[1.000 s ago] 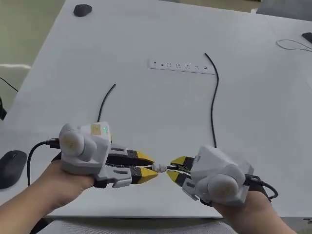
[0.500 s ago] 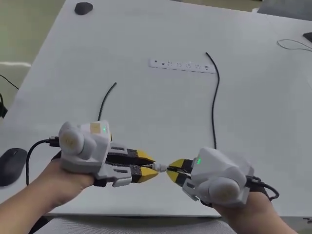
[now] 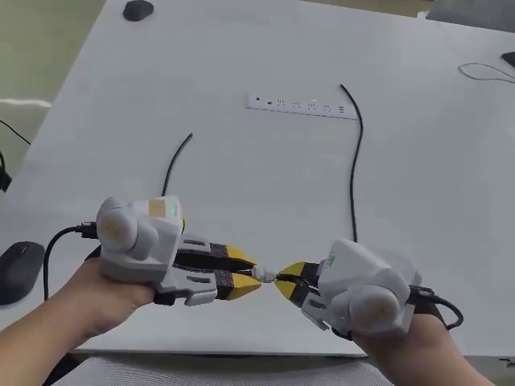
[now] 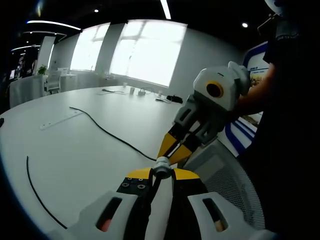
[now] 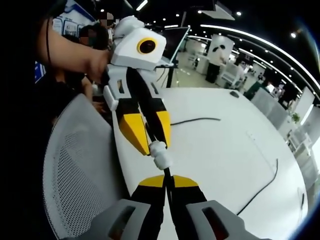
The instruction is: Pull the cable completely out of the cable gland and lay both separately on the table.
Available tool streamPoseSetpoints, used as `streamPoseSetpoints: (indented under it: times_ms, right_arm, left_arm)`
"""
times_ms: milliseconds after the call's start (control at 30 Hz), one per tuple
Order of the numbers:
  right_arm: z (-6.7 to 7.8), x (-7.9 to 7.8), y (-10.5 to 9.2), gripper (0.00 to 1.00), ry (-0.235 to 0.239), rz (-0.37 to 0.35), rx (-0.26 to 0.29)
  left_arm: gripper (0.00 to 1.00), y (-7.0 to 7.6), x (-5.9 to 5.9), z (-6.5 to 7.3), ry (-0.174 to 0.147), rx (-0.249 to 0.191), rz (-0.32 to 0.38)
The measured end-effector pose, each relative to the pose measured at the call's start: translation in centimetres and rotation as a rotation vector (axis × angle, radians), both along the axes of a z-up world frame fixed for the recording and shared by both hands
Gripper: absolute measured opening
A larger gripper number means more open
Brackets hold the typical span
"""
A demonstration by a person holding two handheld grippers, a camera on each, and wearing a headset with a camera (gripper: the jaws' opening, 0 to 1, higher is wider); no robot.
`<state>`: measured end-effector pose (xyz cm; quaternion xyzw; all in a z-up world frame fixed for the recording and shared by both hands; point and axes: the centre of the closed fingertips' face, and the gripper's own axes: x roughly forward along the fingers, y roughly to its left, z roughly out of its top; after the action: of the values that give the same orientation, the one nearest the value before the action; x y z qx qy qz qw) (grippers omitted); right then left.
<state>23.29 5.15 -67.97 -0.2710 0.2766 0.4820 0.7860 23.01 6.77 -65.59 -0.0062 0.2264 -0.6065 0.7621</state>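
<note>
You have the left gripper [image 3: 253, 278] clamped on the white cable gland [image 3: 263, 275] and the right gripper [image 3: 282, 283] pinched shut on the cable [image 5: 166, 180] just beside it, both held over the table's [image 3: 241, 185] near edge (the cable looks not yet out, so the pull and the laying-down remain).

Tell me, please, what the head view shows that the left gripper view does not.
Head view: a dark mouse at the far edge and another mouse at the near left. Left gripper view: bright windows and ceiling lights in the room behind. Shared: the left gripper shut on the white cable gland, the right gripper meeting it tip to tip, the power strip, a short black cable and a long black cable on the white table.
</note>
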Motion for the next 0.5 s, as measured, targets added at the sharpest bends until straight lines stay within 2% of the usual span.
streamPoseSetpoints:
  times_ms: [267,367,500]
  right_arm:
    - [-0.2,0.9,-1.1,0.00,0.015,-0.048,0.011]
    - [-0.2,1.5,-1.6,0.00,0.024,-0.088,0.029]
    - [-0.5,1.8,-2.2,0.00,0.048,-0.128,0.042]
  left_arm:
    - [0.14,0.4,0.6,0.3,-0.009,-0.005,0.019]
    - [0.14,0.5,1.0,0.7,-0.005,-0.023,0.036]
    - [0.14,0.5,1.0,0.8,-0.010,-0.022,0.037]
